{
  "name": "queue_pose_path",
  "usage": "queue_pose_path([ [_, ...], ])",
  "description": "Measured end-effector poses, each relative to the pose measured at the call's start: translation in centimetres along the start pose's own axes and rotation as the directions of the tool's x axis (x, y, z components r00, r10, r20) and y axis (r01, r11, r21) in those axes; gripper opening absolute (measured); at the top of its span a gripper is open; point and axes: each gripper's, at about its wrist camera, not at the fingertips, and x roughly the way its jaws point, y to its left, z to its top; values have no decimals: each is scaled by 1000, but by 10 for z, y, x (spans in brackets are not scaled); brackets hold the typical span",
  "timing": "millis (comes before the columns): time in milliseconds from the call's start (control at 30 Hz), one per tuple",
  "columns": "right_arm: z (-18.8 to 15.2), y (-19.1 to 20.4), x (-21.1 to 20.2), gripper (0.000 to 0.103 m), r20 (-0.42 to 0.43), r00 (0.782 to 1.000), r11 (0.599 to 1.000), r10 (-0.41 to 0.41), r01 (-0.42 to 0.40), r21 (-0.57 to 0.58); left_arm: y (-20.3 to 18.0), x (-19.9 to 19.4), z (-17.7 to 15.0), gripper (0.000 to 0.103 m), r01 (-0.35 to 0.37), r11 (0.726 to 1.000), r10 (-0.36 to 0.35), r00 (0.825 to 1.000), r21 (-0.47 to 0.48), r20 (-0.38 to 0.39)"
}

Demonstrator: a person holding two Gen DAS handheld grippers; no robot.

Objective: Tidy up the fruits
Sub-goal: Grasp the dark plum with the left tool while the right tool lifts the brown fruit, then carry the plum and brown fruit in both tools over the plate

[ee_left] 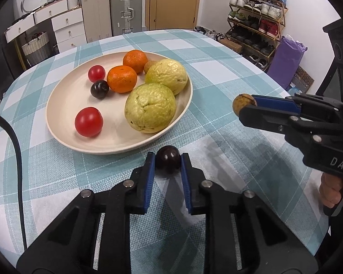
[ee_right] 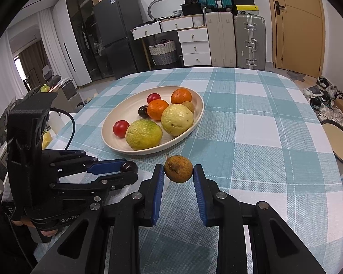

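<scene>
A cream plate [ee_left: 61, 105] [ee_right: 109, 123] on the checked table holds two green guavas [ee_left: 151, 108], two oranges [ee_left: 121, 78], two red tomatoes [ee_left: 88, 121], a dark plum [ee_left: 99, 89] and a small brown fruit [ee_left: 149, 65]. My left gripper [ee_left: 167, 162] [ee_right: 128, 169] is shut on a dark plum [ee_left: 168, 159] [ee_right: 128, 166] just before the plate's near rim. My right gripper [ee_right: 178, 171] [ee_left: 245, 105] is shut on a brown longan [ee_right: 178, 169] [ee_left: 243, 101], held above the table to the right of the plate.
The table's checked cloth [ee_left: 217, 68] stretches around the plate. A black cable [ee_left: 16, 150] runs along the left side. A round stool [ee_right: 337, 141] stands off the table's right edge. Suitcases, drawers and a shoe rack [ee_left: 256, 20] stand beyond the table.
</scene>
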Motion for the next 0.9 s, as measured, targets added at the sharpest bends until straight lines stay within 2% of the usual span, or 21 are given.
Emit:
queue_pose_path([
  [300,0,1,-1,27,1,1000,1000,-2,2,1,3,-12,-6,19,23,1000,-23,999,-2,33],
  [633,1,5,-1,27,12,1000,1000,6,-6,-4,11,-43,-6,19,28,1000,-27,993,-8,115],
  [767,3,9,1,27,19,1000,1000,16,-16,-5,18,-57,-4,19,15,1000,-12,988,-19,152],
  [900,6,12,2,27,31,999,1000,25,-24,-9,25,-69,-2,19,-27,999,31,982,-22,189],
])
